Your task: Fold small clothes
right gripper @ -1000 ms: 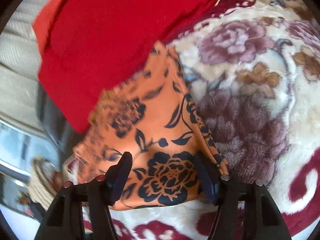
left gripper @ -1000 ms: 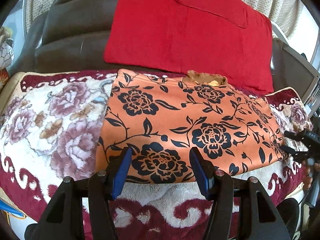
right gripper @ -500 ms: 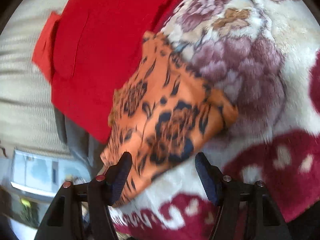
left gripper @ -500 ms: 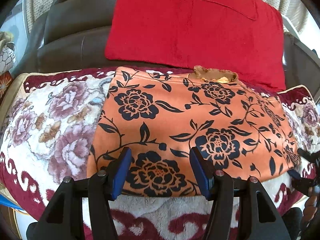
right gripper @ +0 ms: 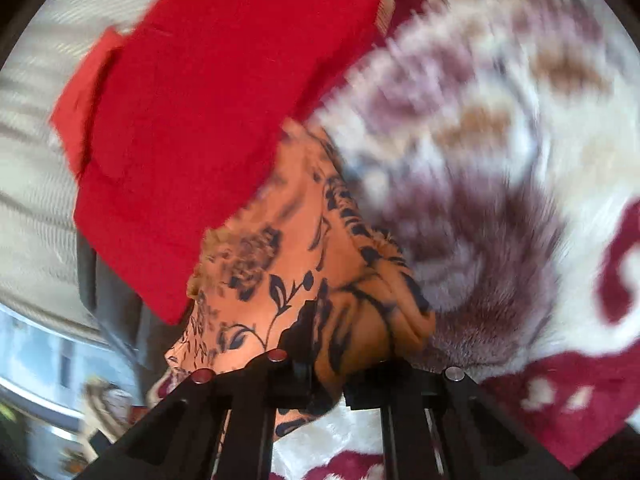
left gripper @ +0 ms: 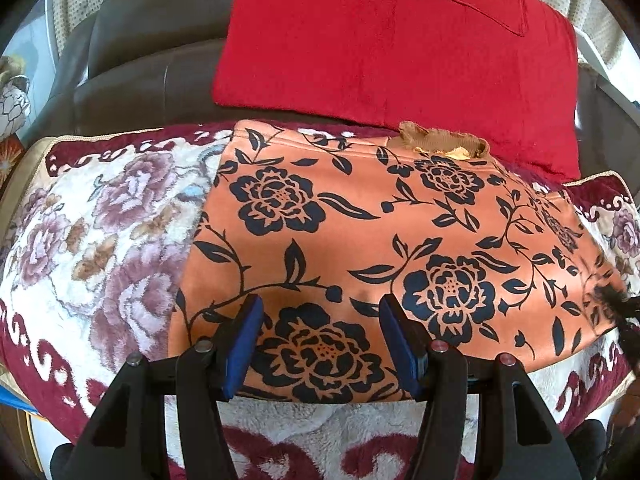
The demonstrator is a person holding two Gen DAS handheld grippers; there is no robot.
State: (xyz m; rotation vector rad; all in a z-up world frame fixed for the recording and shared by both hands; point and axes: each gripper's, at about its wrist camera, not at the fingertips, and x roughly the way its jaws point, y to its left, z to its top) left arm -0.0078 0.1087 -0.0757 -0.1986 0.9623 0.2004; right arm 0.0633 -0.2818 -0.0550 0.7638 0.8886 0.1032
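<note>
An orange garment with black flowers (left gripper: 360, 240) lies flat on a plush floral blanket (left gripper: 100, 240), a brown collar piece (left gripper: 440, 144) at its far edge. My left gripper (left gripper: 320, 340) hovers open over the near hem, its blue pads (left gripper: 244, 340) on either side of a printed flower and not pressing the cloth. My right gripper (right gripper: 328, 364) is shut on the garment's corner (right gripper: 360, 312), which bunches up between its fingers. In the left wrist view that gripper (left gripper: 624, 308) shows as a dark blur at the garment's right edge.
A red cushion (left gripper: 400, 40) leans against the dark leather sofa back (left gripper: 152, 60) just behind the garment. The blanket's maroon border (left gripper: 280, 452) runs along the near edge. A patterned ornament (left gripper: 12, 100) stands at the far left.
The right gripper's jaws have shut on the garment's corner, and the cloth is gathered there. The left gripper has edged forward over the near hem, jaws unchanged.
</note>
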